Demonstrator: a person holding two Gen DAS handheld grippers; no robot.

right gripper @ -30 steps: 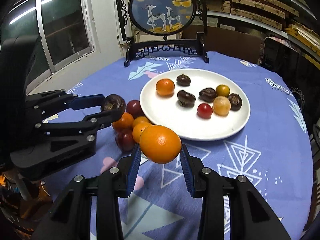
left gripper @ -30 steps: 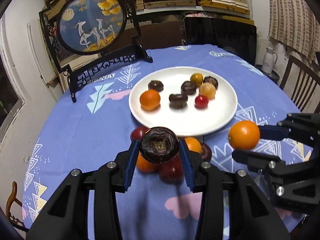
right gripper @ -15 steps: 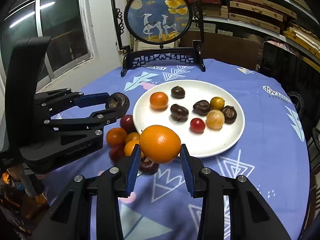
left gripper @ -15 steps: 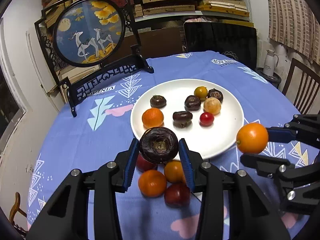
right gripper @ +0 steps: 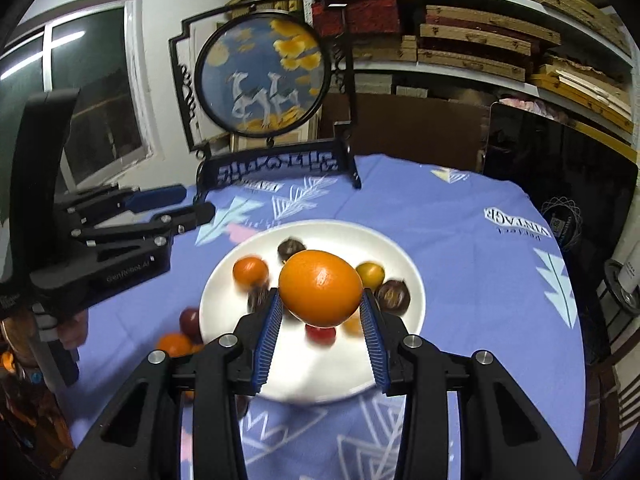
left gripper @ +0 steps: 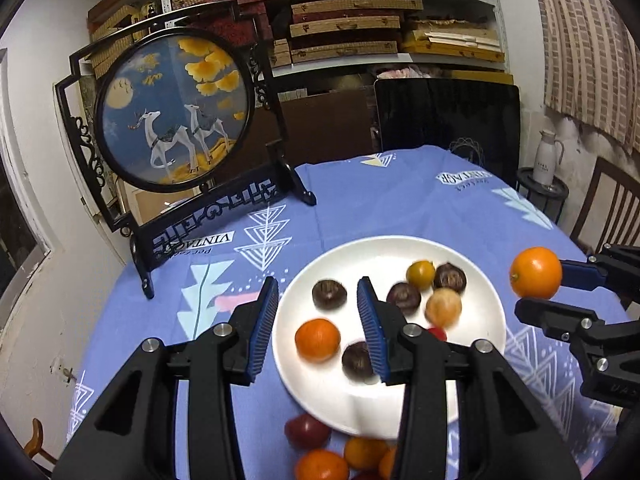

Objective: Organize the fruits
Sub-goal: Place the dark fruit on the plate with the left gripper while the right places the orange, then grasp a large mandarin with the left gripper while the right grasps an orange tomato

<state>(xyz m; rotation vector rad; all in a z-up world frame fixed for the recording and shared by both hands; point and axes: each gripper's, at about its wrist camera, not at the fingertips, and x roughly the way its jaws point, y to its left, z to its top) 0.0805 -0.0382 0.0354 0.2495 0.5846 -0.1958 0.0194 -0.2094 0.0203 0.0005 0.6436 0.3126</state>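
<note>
A white plate (left gripper: 476, 364) on the blue tablecloth holds several fruits: an orange one (left gripper: 317, 339), dark wrinkled ones (left gripper: 329, 293), a yellow one (left gripper: 420, 274) and a red one. My left gripper (left gripper: 318, 330) is open and empty above the plate's left part; a dark fruit (left gripper: 357, 359) lies on the plate by its right finger. My right gripper (right gripper: 320, 318) is shut on a big orange (right gripper: 321, 288) above the plate (right gripper: 396, 256); it also shows in the left wrist view (left gripper: 535, 272).
Several loose fruits (left gripper: 320, 464) lie on the cloth at the plate's near edge. A round deer screen on a black stand (left gripper: 176, 110) stands at the table's back left. A dark chair (left gripper: 448, 120) and shelves are behind; a wooden chair (left gripper: 608, 208) is at the right.
My left gripper has opened and let go of the dark wrinkled fruit, which now lies on the plate. Both grippers have moved forward over the plate; the right still holds the orange.
</note>
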